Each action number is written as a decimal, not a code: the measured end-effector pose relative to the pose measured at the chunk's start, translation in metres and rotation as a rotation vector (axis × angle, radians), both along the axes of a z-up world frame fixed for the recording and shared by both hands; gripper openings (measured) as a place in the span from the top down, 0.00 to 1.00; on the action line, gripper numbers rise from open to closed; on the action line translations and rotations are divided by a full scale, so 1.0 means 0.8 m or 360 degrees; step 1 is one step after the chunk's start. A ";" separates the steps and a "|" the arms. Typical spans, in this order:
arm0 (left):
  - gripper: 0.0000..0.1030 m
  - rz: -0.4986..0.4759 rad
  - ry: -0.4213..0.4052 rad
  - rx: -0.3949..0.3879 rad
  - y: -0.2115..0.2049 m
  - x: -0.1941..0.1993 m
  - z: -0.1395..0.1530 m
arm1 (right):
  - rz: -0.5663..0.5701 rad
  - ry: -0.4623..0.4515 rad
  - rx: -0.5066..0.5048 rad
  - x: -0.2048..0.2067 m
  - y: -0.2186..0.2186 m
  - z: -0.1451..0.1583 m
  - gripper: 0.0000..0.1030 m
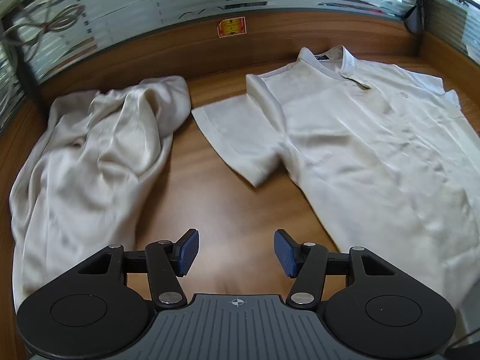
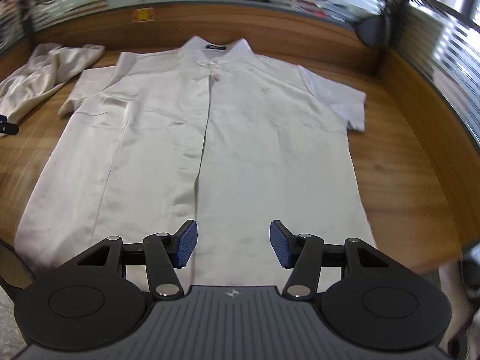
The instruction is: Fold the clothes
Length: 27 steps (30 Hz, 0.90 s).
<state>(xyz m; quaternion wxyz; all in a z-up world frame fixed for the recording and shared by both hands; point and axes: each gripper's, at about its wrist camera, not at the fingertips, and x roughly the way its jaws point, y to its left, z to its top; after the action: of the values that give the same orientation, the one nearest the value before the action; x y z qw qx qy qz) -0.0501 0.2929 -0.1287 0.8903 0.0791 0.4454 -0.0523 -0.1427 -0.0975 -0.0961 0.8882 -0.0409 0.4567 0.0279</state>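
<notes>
A white short-sleeved polo shirt point(image 2: 210, 138) lies flat, front up, collar away from me, on the wooden table point(image 2: 399, 180); it also shows in the left wrist view point(image 1: 375, 150) at the right. A crumpled cream satin garment point(image 1: 96, 156) lies at the left, also visible far left in the right wrist view point(image 2: 39, 75). My left gripper point(image 1: 236, 253) is open and empty above bare wood between the two garments. My right gripper point(image 2: 234, 244) is open and empty above the shirt's lower hem.
A wooden partition with frosted glass point(image 1: 180, 9) runs along the table's back and right side. An orange sticker point(image 1: 231, 27) is on the partition. The table's front right edge point(image 2: 435, 258) drops off near my right gripper. A dark object point(image 2: 7, 127) sits at the left edge.
</notes>
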 end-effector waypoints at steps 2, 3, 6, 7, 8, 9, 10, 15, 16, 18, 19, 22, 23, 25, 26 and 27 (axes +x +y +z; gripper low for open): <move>0.43 -0.0049 -0.0006 -0.0002 0.011 0.027 -0.003 | -0.0088 0.0013 0.0020 -0.004 0.016 0.000 0.42; 0.43 -0.0073 -0.0009 -0.0003 0.016 0.041 -0.005 | -0.0130 0.0018 0.0026 -0.006 0.025 0.000 0.42; 0.44 -0.0144 -0.0024 -0.0007 0.032 0.082 -0.012 | -0.0234 0.0023 0.0019 -0.013 0.056 -0.001 0.42; 0.44 -0.0166 -0.0033 -0.0009 0.036 0.096 -0.016 | -0.0270 0.0028 0.0023 -0.016 0.066 -0.002 0.42; 0.44 -0.0180 -0.0040 -0.0009 0.040 0.110 -0.021 | -0.0308 0.0035 0.0033 -0.018 0.075 -0.003 0.42; 0.44 -0.0193 -0.0046 -0.0009 0.043 0.124 -0.025 | -0.0345 0.0043 0.0043 -0.020 0.084 -0.004 0.42; 0.44 -0.0206 -0.0053 -0.0009 0.047 0.138 -0.030 | -0.0381 0.0050 0.0056 -0.023 0.093 -0.005 0.42; 0.44 -0.0270 -0.0056 -0.0014 0.046 0.192 -0.046 | -0.0541 0.0049 0.0089 -0.036 0.130 0.002 0.42; 0.45 -0.0283 -0.0056 -0.0015 0.045 0.203 -0.049 | -0.0573 0.0048 0.0091 -0.039 0.137 0.004 0.42; 0.47 -0.0308 -0.0057 -0.0017 0.045 0.225 -0.055 | -0.0625 0.0049 0.0081 -0.045 0.149 0.008 0.42; 0.50 -0.0321 -0.0058 -0.0018 0.045 0.236 -0.058 | -0.0649 0.0052 0.0072 -0.046 0.151 0.009 0.42; 0.53 -0.0359 -0.0059 -0.0020 0.044 0.268 -0.067 | -0.0716 0.0070 0.0065 -0.055 0.165 0.014 0.42; 0.54 -0.0372 -0.0059 -0.0021 0.044 0.279 -0.071 | -0.0734 0.0076 0.0063 -0.057 0.169 0.016 0.42; 0.55 -0.0380 -0.0054 -0.0034 0.044 0.291 -0.075 | -0.0747 0.0084 0.0051 -0.057 0.170 0.020 0.42; 0.55 -0.0375 -0.0049 -0.0046 0.045 0.293 -0.077 | -0.0749 0.0084 0.0039 -0.058 0.173 0.022 0.42; 0.57 -0.0369 -0.0043 -0.0057 0.046 0.295 -0.078 | -0.0752 0.0083 0.0026 -0.058 0.175 0.024 0.42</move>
<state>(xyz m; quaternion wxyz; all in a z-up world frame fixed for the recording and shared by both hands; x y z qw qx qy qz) 0.1860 0.3295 -0.1913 0.8855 0.1148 0.4202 -0.1619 -0.1892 0.0427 -0.0771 0.8583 0.0750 0.4762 -0.1759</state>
